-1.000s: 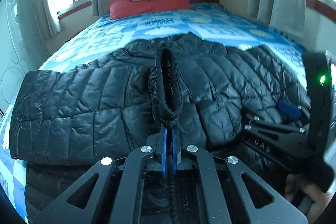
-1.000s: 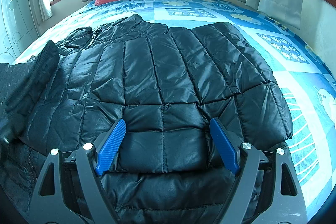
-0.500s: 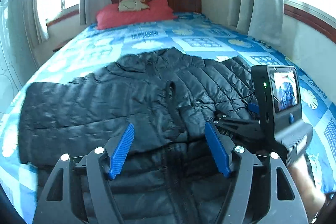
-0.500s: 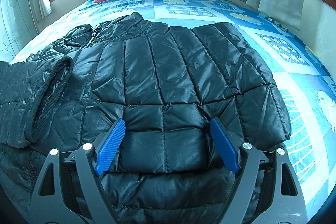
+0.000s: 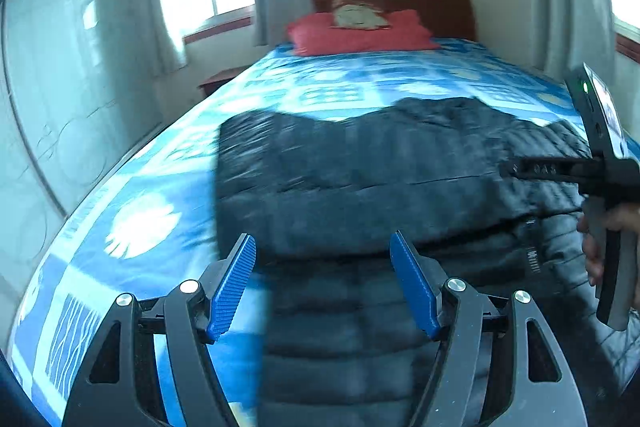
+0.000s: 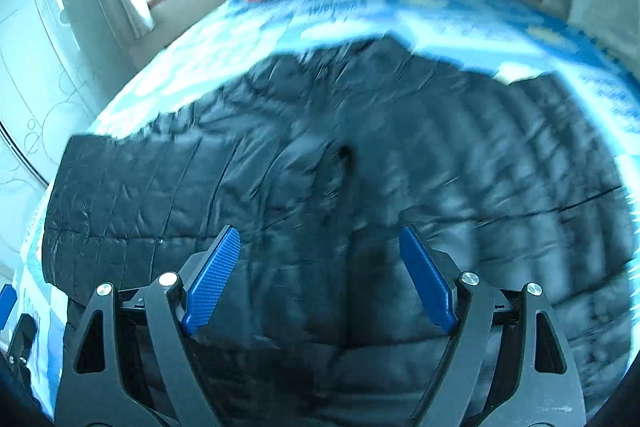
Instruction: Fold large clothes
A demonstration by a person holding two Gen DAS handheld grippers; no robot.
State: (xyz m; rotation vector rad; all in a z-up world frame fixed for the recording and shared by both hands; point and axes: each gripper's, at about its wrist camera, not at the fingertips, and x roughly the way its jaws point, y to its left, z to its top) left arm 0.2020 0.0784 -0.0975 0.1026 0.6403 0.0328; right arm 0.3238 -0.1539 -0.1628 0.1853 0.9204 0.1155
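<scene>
Left gripper [image 5: 322, 267] spread empty, right gripper [image 6: 316, 259] likewise; quilted glossy black jacket [image 6: 360, 167], blue patterned bedspread [image 5: 152, 211]

Motion blur smears the black jacket [image 6: 360, 167] and bedspread [image 6: 440, 23]; jacket's near hem is cut off.

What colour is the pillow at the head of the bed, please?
Red pillow; it shows best in the left wrist view.
</scene>
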